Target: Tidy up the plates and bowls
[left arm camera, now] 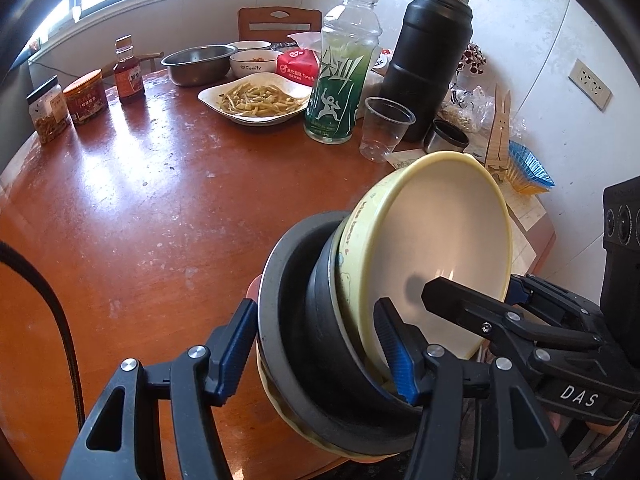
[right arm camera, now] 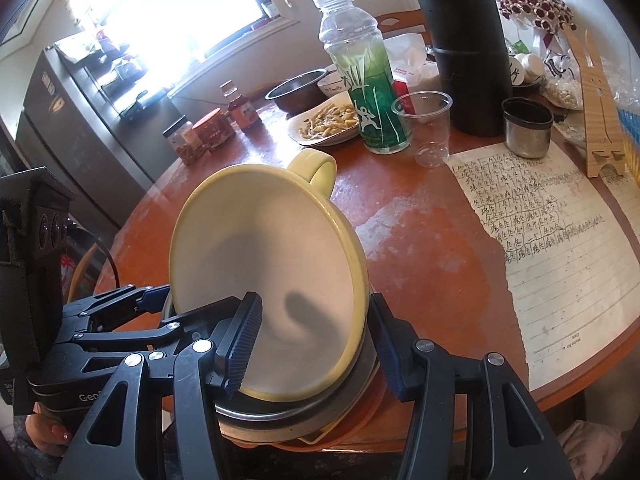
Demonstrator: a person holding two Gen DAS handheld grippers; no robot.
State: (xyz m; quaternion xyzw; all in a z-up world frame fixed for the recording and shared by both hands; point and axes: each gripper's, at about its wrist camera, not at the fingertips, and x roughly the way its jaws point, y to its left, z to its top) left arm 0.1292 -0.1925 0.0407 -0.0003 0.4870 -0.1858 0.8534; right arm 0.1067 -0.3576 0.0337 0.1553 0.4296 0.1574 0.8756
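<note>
Both grippers clamp the tilted stack at the near table [left arm camera: 140, 220] edge: left gripper [left arm camera: 320, 354] spans the dark bowls [left arm camera: 320, 332]; right gripper [right arm camera: 316, 344] pinches the yellow handled bowl [right arm camera: 260, 264]; level it first, then lower both together so nothing slides.

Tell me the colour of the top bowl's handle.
Pale yellow, like its rim; the top bowl's handle shows best in the right wrist view.

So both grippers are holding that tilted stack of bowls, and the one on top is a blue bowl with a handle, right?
Not quite: the top bowl is pale yellow, not blue, as the right wrist view shows. The rest holds: it has a handle, and the left gripper and right gripper both grip the tilted stack.
</note>
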